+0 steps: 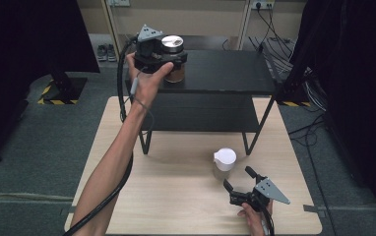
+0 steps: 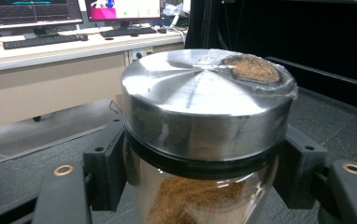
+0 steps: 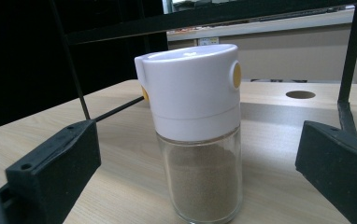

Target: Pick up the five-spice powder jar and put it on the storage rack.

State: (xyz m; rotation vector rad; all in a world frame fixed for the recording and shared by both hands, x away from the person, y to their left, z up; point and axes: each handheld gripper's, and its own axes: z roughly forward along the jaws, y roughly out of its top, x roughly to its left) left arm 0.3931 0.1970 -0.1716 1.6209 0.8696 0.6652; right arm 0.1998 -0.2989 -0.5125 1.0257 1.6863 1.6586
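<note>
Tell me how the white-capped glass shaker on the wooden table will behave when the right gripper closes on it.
The white-capped glass shaker looks rigid, so it should not flex, but its smooth glass wall may slip. It is tall on a narrow base, so a one-sided nudge could tip it. The right gripper stands open with a jaw either side, touching nothing.

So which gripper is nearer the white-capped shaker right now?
Right. The right gripper sits open just short of the white-capped shaker on the table, jaws either side of it. The left gripper is up on the black shelf, closed on the metal-lidded jar.
</note>
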